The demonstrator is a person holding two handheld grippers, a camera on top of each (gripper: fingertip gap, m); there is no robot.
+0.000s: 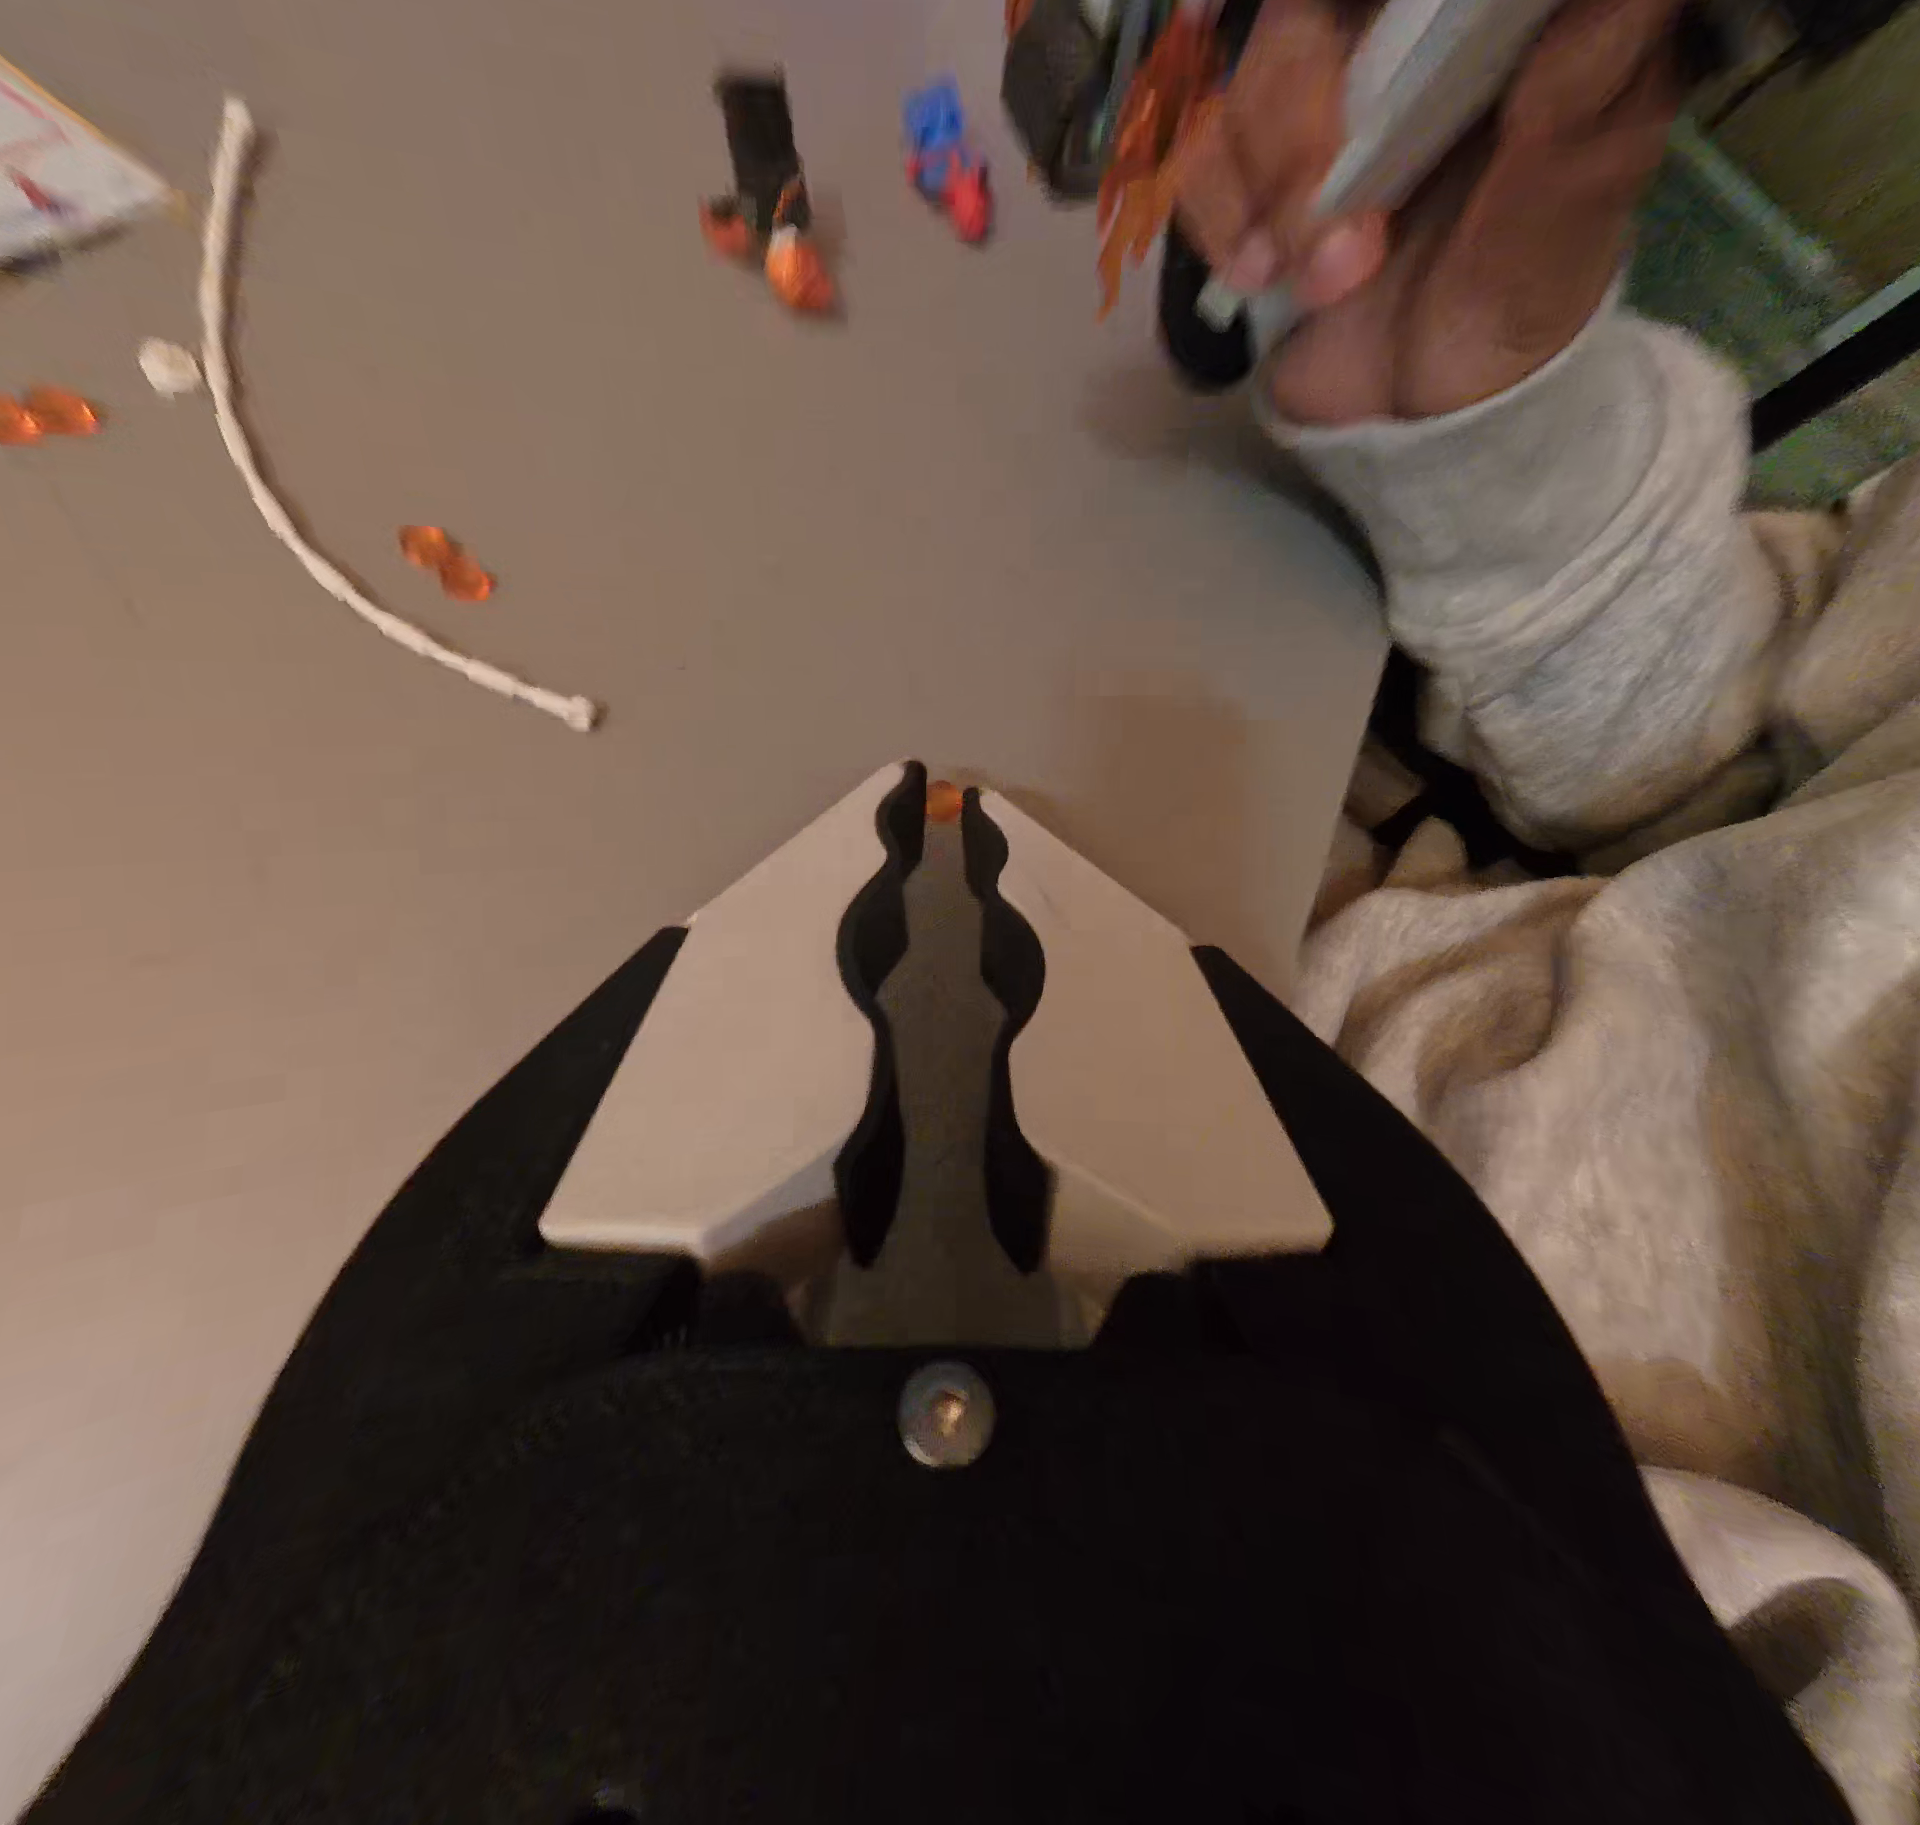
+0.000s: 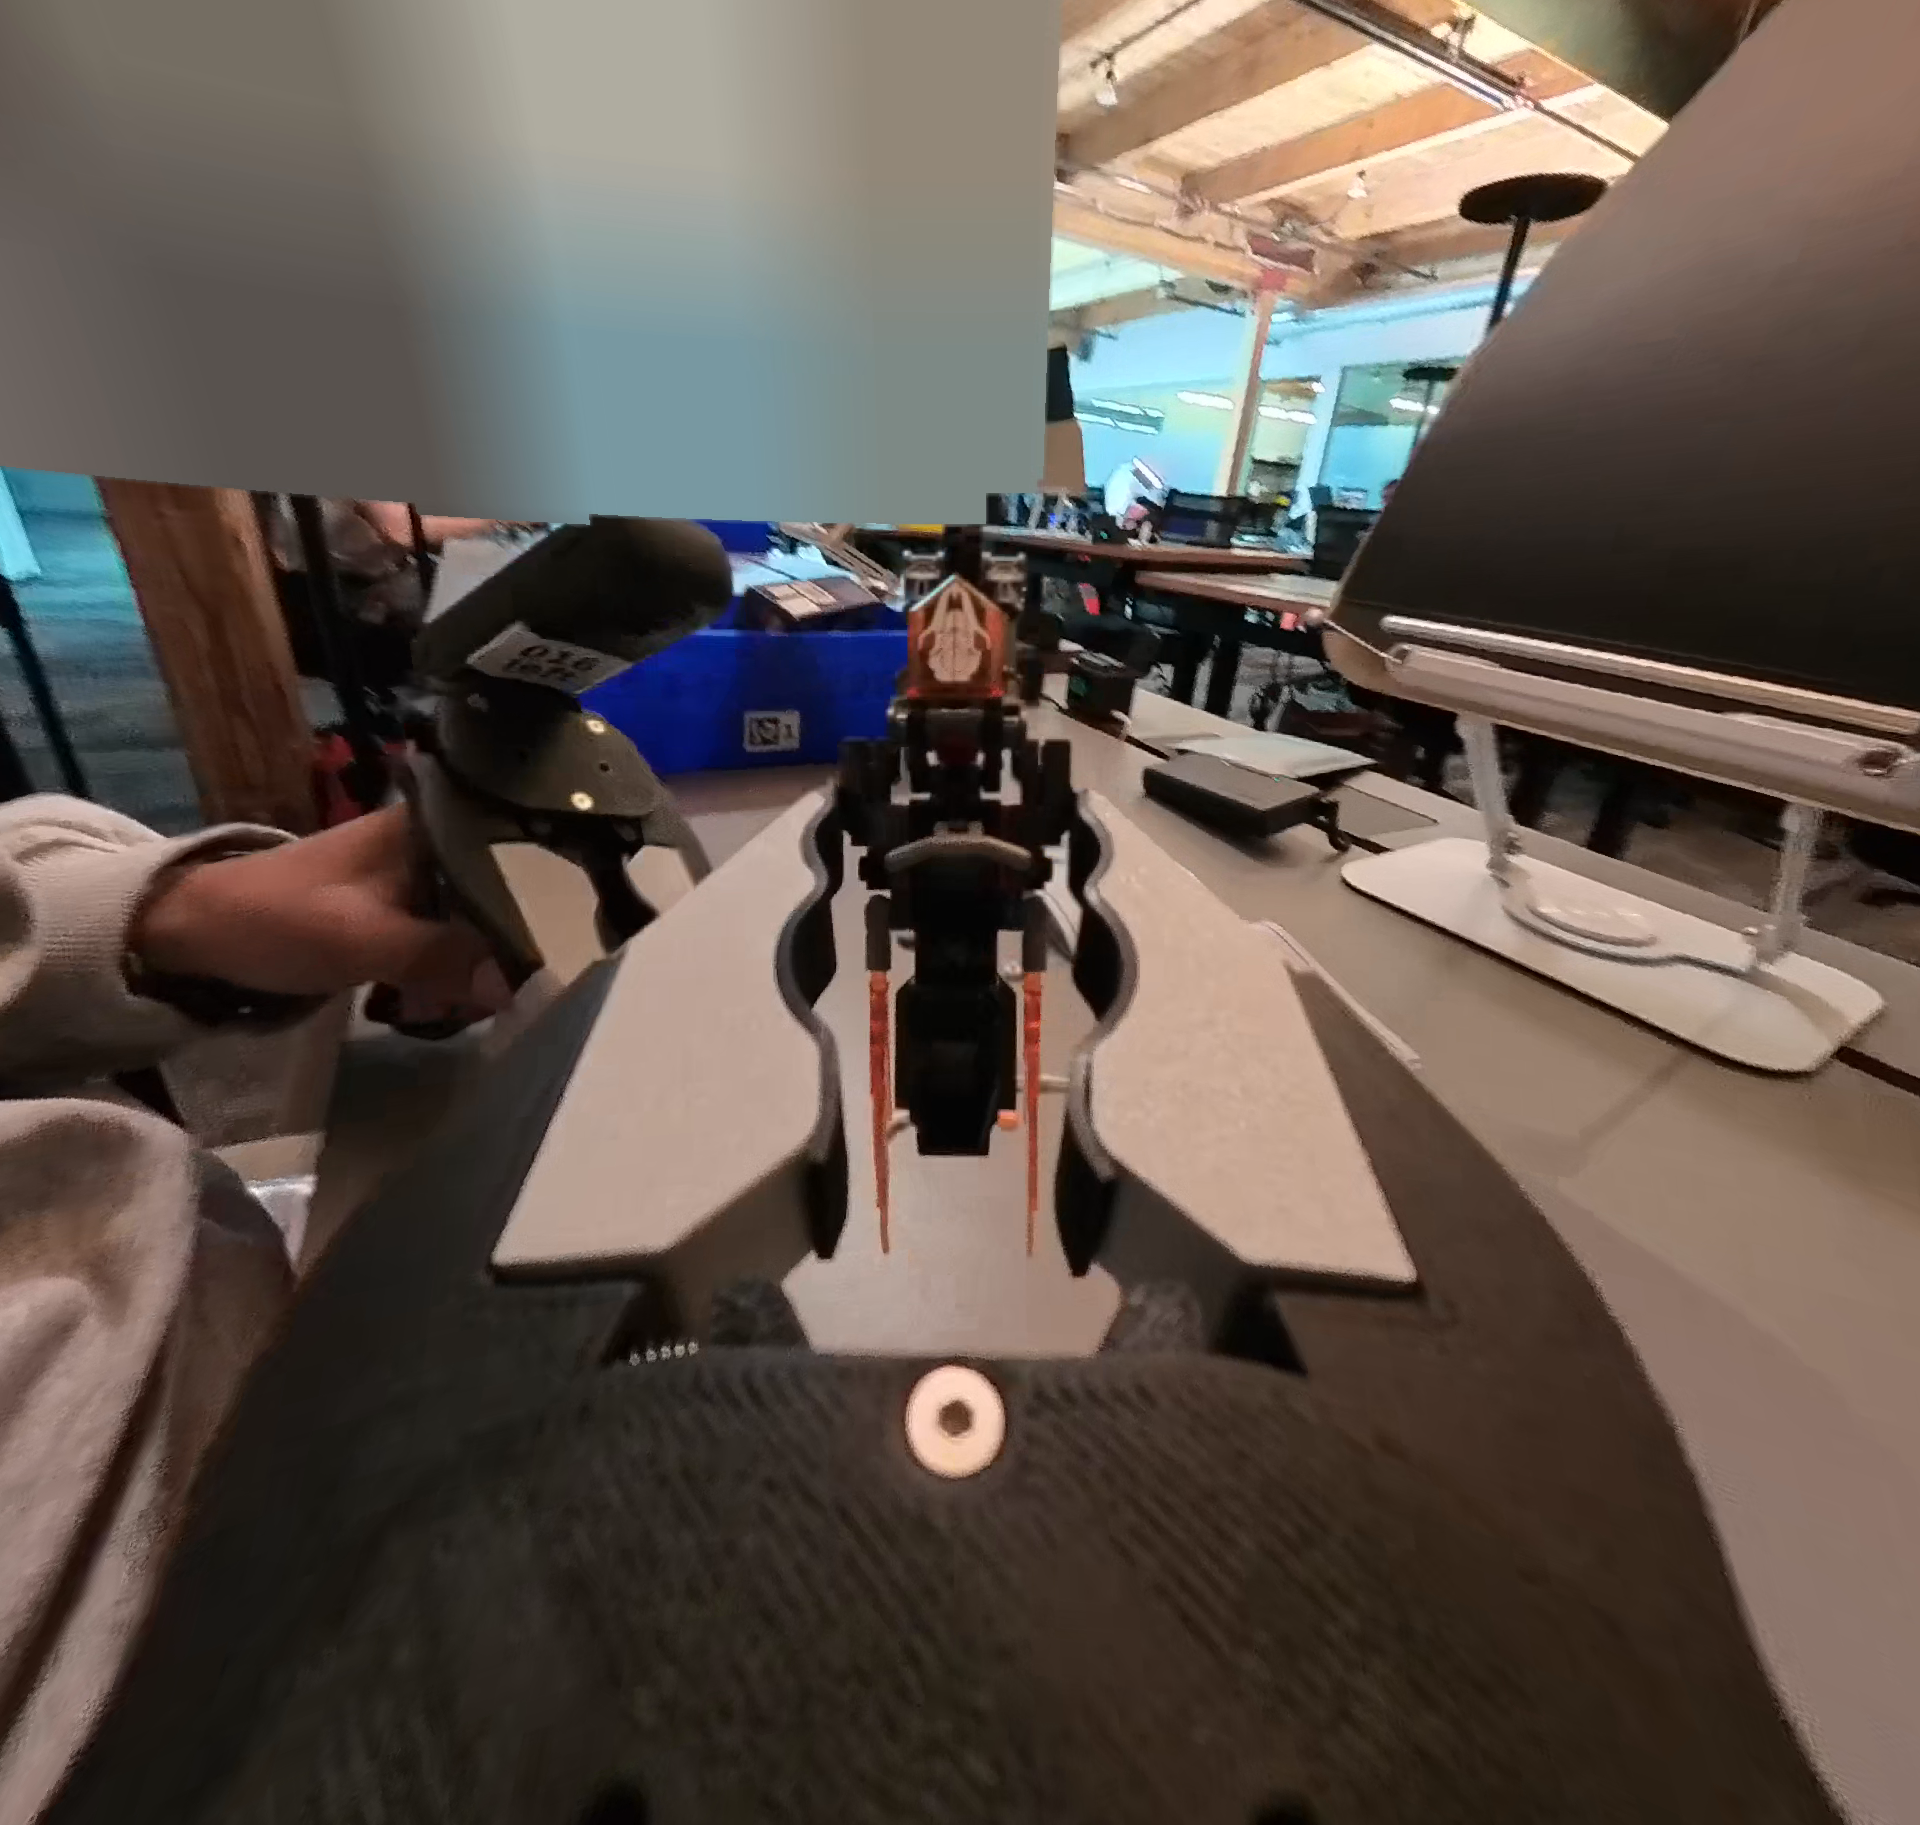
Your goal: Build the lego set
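In the left wrist view my left gripper (image 1: pixel 941 783) is shut on a small orange piece (image 1: pixel 943 803), pinched at the very tips above the grey table (image 1: pixel 727 549). In the right wrist view my right gripper (image 2: pixel 951 809) is shut on a black lego model (image 2: pixel 951 1027) with two long orange flame spikes and an orange printed tile on top. It is held up in the air. The right gripper and its model also show, blurred, in the left wrist view (image 1: pixel 1153 144), gripped by a hand. The left gripper shows at the left of the right wrist view (image 2: pixel 540 736).
On the table lie a white string (image 1: pixel 270 518), loose orange pieces (image 1: pixel 447 562), a black part with orange bits (image 1: pixel 764 165), blue and red pieces (image 1: pixel 945 165) and a booklet (image 1: pixel 52 165). A laptop on a stand (image 2: pixel 1621 695), a black power brick (image 2: pixel 1226 788) and a blue bin (image 2: pixel 748 695) stand farther off. The tips of one gripper are about 15 centimetres away from the tips of the other.
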